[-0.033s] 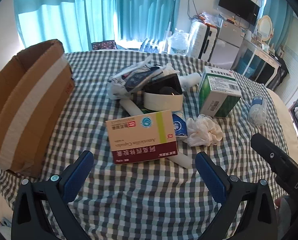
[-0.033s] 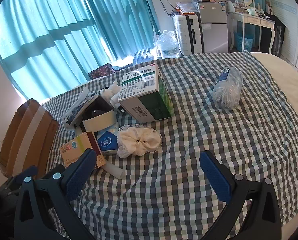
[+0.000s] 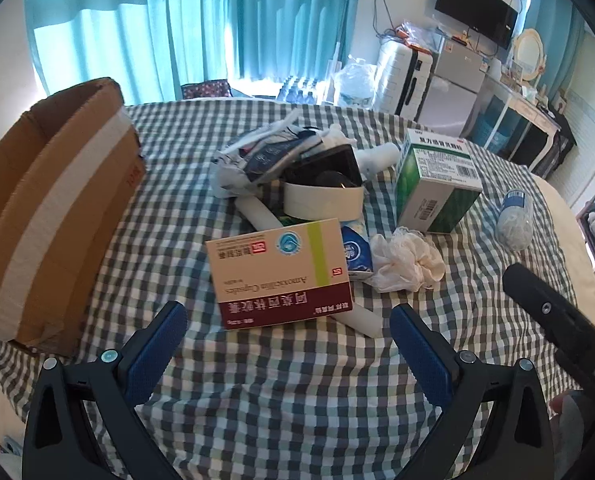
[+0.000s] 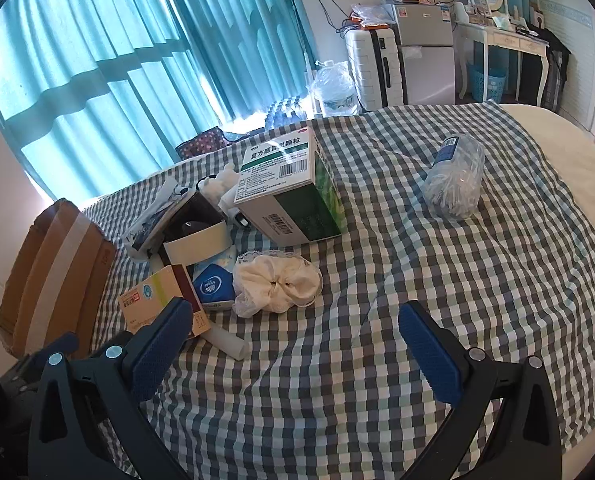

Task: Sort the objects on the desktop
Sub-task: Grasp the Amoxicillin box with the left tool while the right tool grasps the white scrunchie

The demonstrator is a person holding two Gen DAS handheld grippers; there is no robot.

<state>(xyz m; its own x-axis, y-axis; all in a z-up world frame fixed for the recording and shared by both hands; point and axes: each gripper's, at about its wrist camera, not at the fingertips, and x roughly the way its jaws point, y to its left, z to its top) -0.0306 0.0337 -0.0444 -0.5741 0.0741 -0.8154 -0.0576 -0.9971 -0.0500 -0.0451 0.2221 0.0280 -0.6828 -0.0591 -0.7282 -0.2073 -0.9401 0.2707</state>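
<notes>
While both grippers are held above the near edge of the checked cloth point(image 3: 305, 400), nothing is gripped by either. The left gripper point(image 3: 287, 340) is seen with its blue pads spread wide, tilted down toward the capsule box point(image 3: 279, 270), which lies flat just beyond the fingertips and is not touched. The right gripper point(image 4: 295, 340) is likewise spread wide over bare cloth, with its left pad overlapping the capsule box point(image 4: 157, 300) in that view; contact there cannot be told. Behind the capsule box a heap is seen: a blue tissue pack point(image 3: 355, 250) just beside it, a white scrunchie point(image 3: 407, 264) next to the pack, a white tube point(image 3: 361, 320) poking out from under the box, and a dark open case point(image 3: 325, 184) with a crumpled wrapper point(image 3: 257, 156) further back. A green box point(image 3: 433, 184) stands to the right of the heap, and a clear swab jar point(image 3: 513, 220) lies on its side well apart, further right. A cardboard carton point(image 3: 53, 208) is placed at the left edge of the cloth, its flaps open. Part of the right gripper's black body is caught at the lower right of the left view.
</notes>
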